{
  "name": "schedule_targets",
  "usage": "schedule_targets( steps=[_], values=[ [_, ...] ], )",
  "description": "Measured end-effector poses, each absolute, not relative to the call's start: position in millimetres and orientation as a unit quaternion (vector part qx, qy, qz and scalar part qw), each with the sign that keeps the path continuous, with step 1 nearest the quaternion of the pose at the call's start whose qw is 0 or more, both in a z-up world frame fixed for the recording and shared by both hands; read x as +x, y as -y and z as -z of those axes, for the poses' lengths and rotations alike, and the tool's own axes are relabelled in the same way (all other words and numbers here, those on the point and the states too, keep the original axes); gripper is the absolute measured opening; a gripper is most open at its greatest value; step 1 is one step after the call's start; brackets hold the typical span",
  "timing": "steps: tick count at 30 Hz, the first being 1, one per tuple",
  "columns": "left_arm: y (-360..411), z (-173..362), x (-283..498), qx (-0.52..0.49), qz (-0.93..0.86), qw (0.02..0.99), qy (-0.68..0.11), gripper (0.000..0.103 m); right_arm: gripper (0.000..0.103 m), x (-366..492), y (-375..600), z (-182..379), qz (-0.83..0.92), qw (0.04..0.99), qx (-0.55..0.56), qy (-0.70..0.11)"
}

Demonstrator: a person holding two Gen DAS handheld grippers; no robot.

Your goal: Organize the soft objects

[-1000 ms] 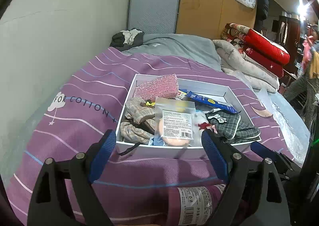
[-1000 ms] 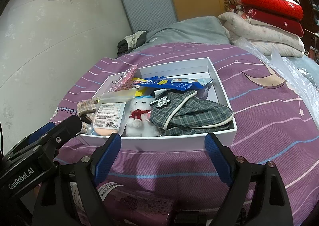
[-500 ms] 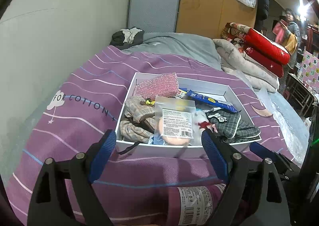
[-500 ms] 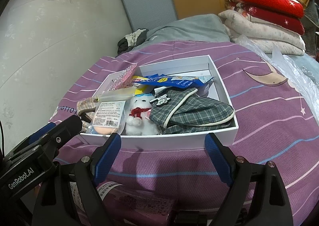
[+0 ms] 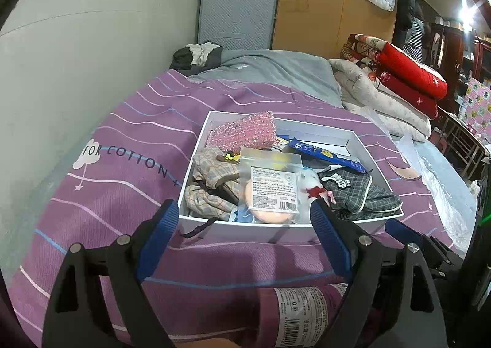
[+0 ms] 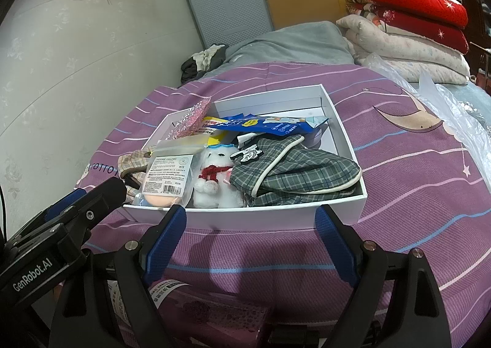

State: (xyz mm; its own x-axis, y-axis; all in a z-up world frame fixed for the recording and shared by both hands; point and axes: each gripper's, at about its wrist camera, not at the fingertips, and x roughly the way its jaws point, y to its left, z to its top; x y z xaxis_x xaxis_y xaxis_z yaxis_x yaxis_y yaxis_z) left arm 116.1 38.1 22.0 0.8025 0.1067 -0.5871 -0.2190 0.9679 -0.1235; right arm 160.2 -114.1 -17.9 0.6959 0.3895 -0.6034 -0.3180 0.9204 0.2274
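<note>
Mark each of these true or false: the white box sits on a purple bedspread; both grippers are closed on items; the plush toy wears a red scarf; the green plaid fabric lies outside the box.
1. The white box sits on the purple bedspread. True.
2. Both grippers are closed on items. False: the left gripper and right gripper are open and hold nothing.
3. The white plush toy wears a red scarf. True.
4. The green plaid fabric lies outside the box. False: it lies inside, beside the plush toy.
</note>
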Motion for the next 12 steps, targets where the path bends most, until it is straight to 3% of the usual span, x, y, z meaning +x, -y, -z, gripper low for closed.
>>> schedule_targets(
  steps=[12],
  values=[
    [-36.8,-25.0,113.8,-0.088,-0.086,0.946,-0.299,0.086,0.087,159.4,116.9,18.3,-0.198,0.918,0.061,-0.339]
  ],
)
